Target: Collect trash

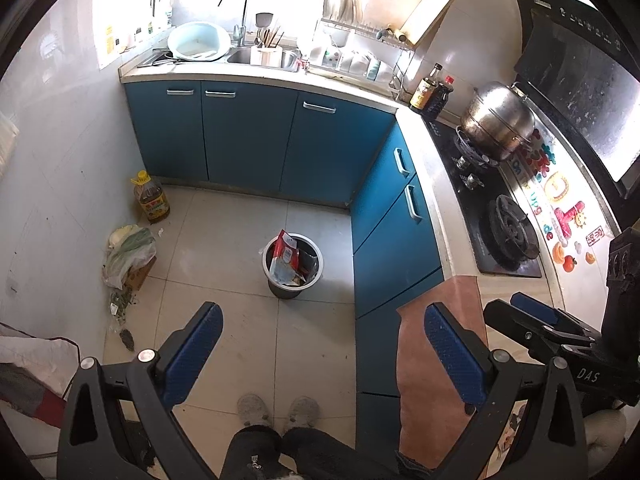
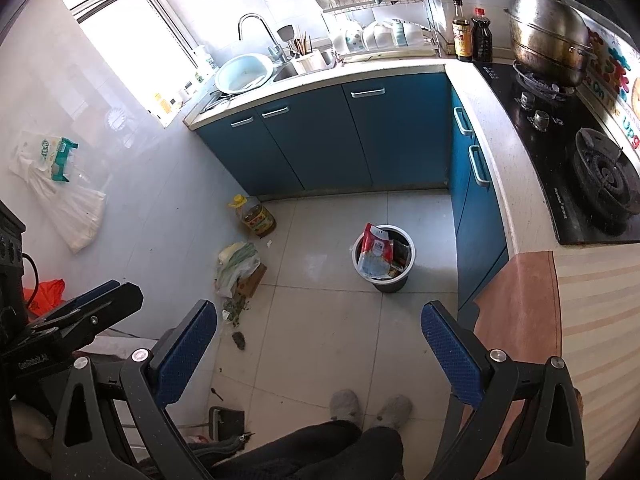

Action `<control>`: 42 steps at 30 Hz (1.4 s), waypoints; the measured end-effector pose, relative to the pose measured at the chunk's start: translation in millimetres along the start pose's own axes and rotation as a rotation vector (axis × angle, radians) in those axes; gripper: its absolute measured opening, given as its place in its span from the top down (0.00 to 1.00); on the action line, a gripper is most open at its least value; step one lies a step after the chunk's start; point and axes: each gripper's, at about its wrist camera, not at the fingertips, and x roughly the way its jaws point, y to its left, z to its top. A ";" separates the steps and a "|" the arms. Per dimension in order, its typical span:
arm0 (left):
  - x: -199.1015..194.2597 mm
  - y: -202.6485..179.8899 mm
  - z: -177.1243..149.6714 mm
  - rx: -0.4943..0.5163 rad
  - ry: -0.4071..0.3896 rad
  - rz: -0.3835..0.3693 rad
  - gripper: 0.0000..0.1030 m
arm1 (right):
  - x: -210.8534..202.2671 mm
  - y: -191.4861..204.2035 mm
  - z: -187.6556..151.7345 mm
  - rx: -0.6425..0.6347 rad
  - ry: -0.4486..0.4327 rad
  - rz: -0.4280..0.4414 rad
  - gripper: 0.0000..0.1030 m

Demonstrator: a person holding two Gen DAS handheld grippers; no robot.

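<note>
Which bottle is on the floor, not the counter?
The yellow-capped oil jug, standing by the left wall. The two dark sauce bottles stand on the counter corner beside the stove.

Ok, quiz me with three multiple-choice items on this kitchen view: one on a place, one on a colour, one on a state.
1. Where does the trash bin stand?
A. on the floor tiles
B. on the counter
C. in the sink

2. What colour are the cabinet doors?
A. white
B. red
C. blue

3. How is the left claw?
A. open, empty
B. shut on a bag
C. shut on a bottle

Key: 1 A, it sits on tiles near the cabinets; 2 C, all fronts are blue; 3 A, its fingers stand wide apart with only floor between.
</note>
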 end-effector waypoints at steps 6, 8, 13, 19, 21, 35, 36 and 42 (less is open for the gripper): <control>0.4 -4.7 -4.2 0.000 0.004 0.000 0.00 | -0.9 -1.9 -1.1 0.003 -0.002 0.003 0.00; 0.3 -5.4 -5.0 0.000 0.004 0.001 0.00 | -1.7 -1.2 -1.9 0.001 -0.001 0.005 0.00; 1.0 -7.7 -5.3 0.000 0.003 -0.002 0.00 | -3.0 -1.0 -2.3 0.003 -0.004 0.003 0.00; 2.2 -9.2 -3.7 0.005 0.010 -0.010 0.00 | -4.2 0.0 -1.4 0.005 -0.007 0.002 0.00; 3.3 -9.5 -0.6 0.009 0.014 -0.018 0.00 | -4.3 0.5 -0.6 0.009 -0.008 0.001 0.00; 6.5 -10.5 6.5 0.018 0.020 -0.035 0.00 | -3.8 -1.7 -0.8 0.021 -0.004 0.009 0.00; 6.4 -10.2 6.4 0.018 0.019 -0.034 0.00 | -3.5 -2.2 -1.0 0.023 -0.002 0.011 0.00; 6.6 -11.0 6.8 0.018 0.020 -0.035 0.00 | -3.0 -3.3 -1.9 0.030 0.001 0.017 0.00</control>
